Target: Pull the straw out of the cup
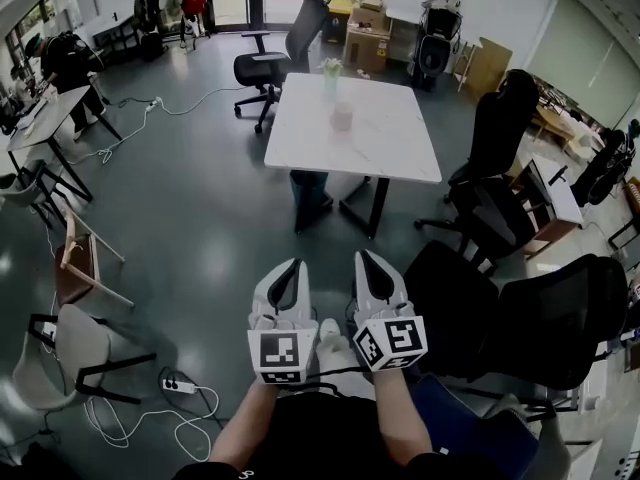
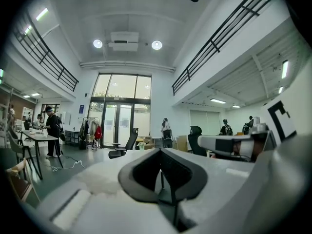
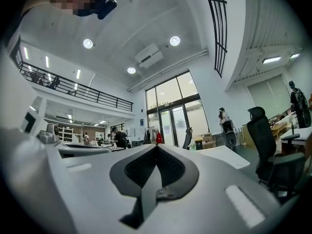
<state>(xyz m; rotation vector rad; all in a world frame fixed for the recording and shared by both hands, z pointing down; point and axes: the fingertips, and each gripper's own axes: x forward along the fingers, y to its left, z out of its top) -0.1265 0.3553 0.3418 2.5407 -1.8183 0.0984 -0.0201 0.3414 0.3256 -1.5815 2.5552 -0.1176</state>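
A white table (image 1: 390, 143) stands a few steps ahead in the head view. On it sit a pale pink cup (image 1: 342, 116) and, behind it, a taller greenish vessel (image 1: 331, 76); a straw is too small to make out. My left gripper (image 1: 293, 264) and right gripper (image 1: 364, 256) are side by side low in that view, pointing level toward the table and far short of it. In the left gripper view the left gripper (image 2: 160, 151) has its jaws together with nothing between them. The right gripper (image 3: 157, 146) is likewise shut and empty, with the table (image 3: 224, 156) to its right.
Black office chairs stand at the table's far side (image 1: 265, 63), at its right (image 1: 500, 128) and close on my right (image 1: 540, 318). A power strip (image 1: 178, 385) with cables lies on the floor at my left, beside a wooden chair (image 1: 80, 258). Cardboard boxes (image 1: 367, 33) sit behind the table.
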